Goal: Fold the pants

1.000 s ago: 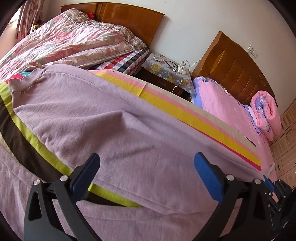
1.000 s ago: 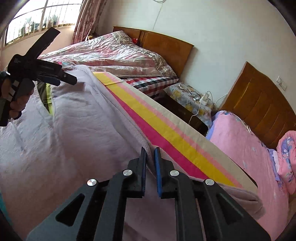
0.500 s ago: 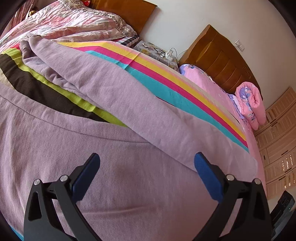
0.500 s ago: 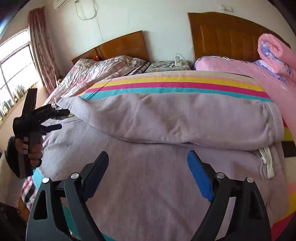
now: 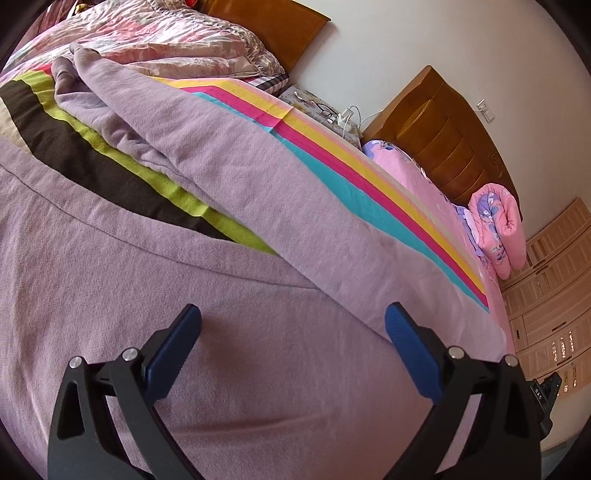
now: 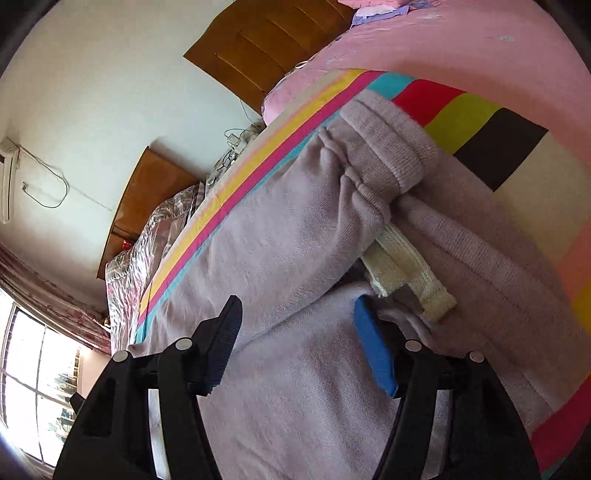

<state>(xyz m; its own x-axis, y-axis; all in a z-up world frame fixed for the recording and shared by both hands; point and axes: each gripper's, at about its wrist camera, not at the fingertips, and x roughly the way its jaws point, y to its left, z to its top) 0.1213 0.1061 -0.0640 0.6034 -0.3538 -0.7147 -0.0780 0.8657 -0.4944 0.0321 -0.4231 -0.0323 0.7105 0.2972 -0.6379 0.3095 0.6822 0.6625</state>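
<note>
Lilac knit pants lie spread on a striped blanket on the bed, one leg laid diagonally over the other part. My left gripper is open and empty just above the lilac cloth. In the right wrist view the pants show their ribbed waistband and a cream drawstring. My right gripper is open, its fingers close over the cloth beside the drawstring, holding nothing.
A floral quilt lies at the bed's head by a wooden headboard. A nightstand with cables stands between this bed and a pink bed with a rolled pink quilt. A window is at the left.
My right gripper opened, let go of the pants and swung to the waistband end. The leg that was held up now lies on the blanket. My left gripper stayed open and moved little.
</note>
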